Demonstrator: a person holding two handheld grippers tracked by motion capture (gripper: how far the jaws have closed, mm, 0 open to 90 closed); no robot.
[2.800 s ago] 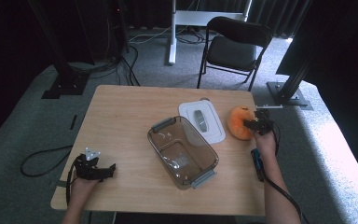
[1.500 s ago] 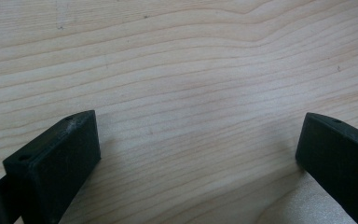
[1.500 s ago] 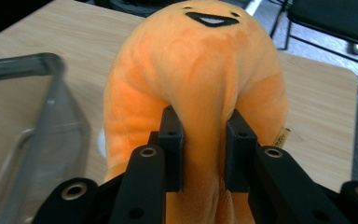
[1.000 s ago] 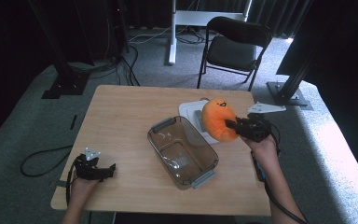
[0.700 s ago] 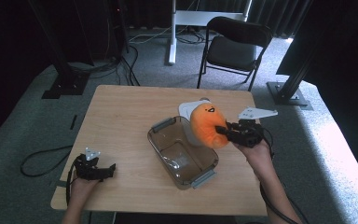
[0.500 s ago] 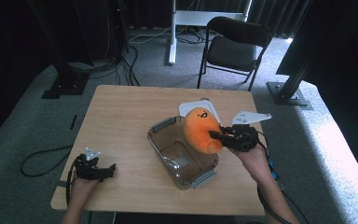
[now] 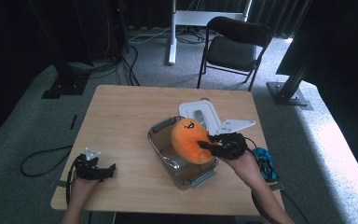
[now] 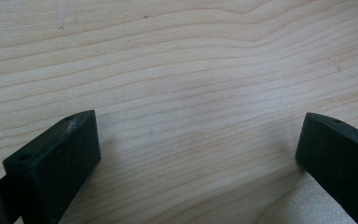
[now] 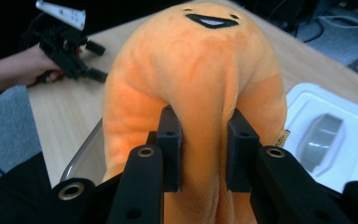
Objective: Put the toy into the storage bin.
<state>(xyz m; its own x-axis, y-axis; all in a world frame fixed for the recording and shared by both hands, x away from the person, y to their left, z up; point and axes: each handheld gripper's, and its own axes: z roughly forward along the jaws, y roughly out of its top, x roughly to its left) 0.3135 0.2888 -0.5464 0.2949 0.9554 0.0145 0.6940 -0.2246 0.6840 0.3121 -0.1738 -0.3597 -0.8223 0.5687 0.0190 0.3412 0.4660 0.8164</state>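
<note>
An orange plush toy [image 7: 189, 140] with a black smiling face hangs over the clear plastic container [image 7: 167, 160] in the middle of the table. My right gripper [image 7: 206, 145] is shut on the toy's side; in the right gripper view its two jaws pinch a fold of the plush toy [image 9: 200, 88]. My left gripper [image 7: 111, 167] rests at the table's front left corner, held by a hand. In the left gripper view its jaws stand wide apart over bare wood, with nothing between them.
The container's white lid [image 7: 199, 114] lies on the table just behind the container, also seen as the white lid [image 9: 331, 135]. A black chair [image 7: 233, 46] stands beyond the table's far edge. A blue cable [image 7: 264, 161] lies near the right edge.
My right gripper has carried the plush toy from the table's right side leftward, past the lid, to above the container. The left gripper has stayed in place.
</note>
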